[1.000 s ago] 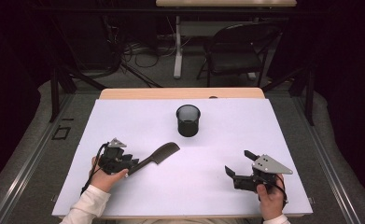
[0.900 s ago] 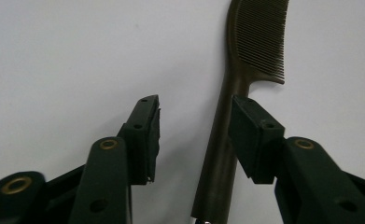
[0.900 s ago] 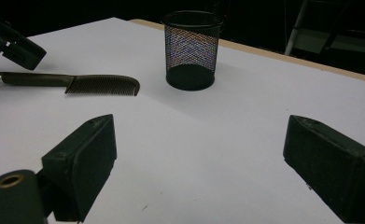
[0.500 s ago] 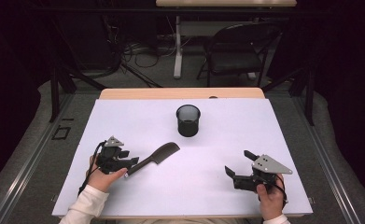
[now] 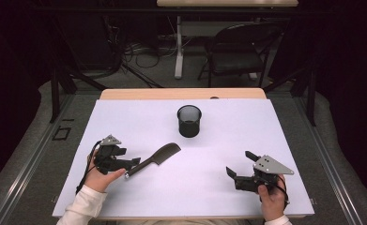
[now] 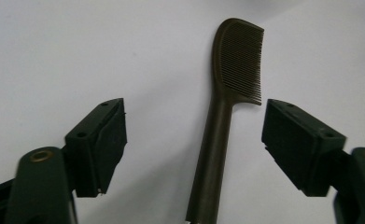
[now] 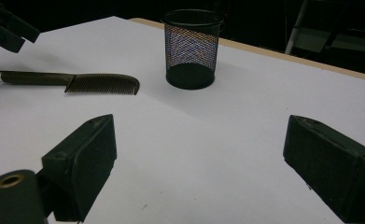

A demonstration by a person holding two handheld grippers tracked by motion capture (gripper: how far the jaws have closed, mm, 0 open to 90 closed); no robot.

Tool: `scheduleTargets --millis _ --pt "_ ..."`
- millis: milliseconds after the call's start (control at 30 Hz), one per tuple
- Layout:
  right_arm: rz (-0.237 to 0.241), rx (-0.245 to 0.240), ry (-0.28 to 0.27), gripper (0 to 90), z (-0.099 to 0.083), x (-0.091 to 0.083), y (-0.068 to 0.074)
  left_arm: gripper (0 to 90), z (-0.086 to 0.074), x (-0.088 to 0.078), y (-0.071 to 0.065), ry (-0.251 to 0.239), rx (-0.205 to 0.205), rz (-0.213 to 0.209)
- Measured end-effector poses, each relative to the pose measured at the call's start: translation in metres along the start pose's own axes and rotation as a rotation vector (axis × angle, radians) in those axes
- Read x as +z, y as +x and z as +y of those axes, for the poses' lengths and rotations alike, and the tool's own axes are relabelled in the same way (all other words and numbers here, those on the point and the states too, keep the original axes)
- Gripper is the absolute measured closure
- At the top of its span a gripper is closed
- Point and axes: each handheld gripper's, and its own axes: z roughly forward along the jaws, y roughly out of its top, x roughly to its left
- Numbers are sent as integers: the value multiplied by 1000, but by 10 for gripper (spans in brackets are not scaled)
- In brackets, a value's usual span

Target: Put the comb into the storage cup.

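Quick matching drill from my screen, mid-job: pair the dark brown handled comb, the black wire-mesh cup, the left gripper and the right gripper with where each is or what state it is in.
Things:
1. dark brown handled comb
2. black wire-mesh cup
3. left gripper
4. right gripper

States:
A. upright, mid-table towards the far edge
B. jaws just opened, comb handle between them, not pressed
C. lying flat on the white table
D. open, nothing between the jaws

Pairs: 1-C, 2-A, 3-B, 4-D

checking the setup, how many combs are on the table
1: the comb lies on the white table, in front of the left tongs, near the mesh cup.
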Motion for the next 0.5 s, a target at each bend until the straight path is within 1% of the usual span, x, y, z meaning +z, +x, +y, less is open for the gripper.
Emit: scheduleTargets --millis 100,167,200,267,333,367,433,500 --pt "1 -3 0 96 0 0 0 157 1 -2 0 -6 8 2" --pt "2 -1 1 95 0 0 0 152 1 -3 0 -7 4 2" --pt "2 -1 1 95 0 0 0 142 1 -3 0 -7 9 4" --pt "2 -2 4 95 0 0 0 96 1 -3 1 -5 15 8" --pt "2 -2 5 96 0 0 0 69 1 -3 1 -9 -3 15" --pt "2 -3 6 95 0 0 0 59 2 -3 1 -3 -6 17" --pt "2 -3 6 95 0 0 0 42 2 -3 1 2 -9 13" --pt "3 -3 7 95 0 0 0 42 2 -4 1 7 -2 11"
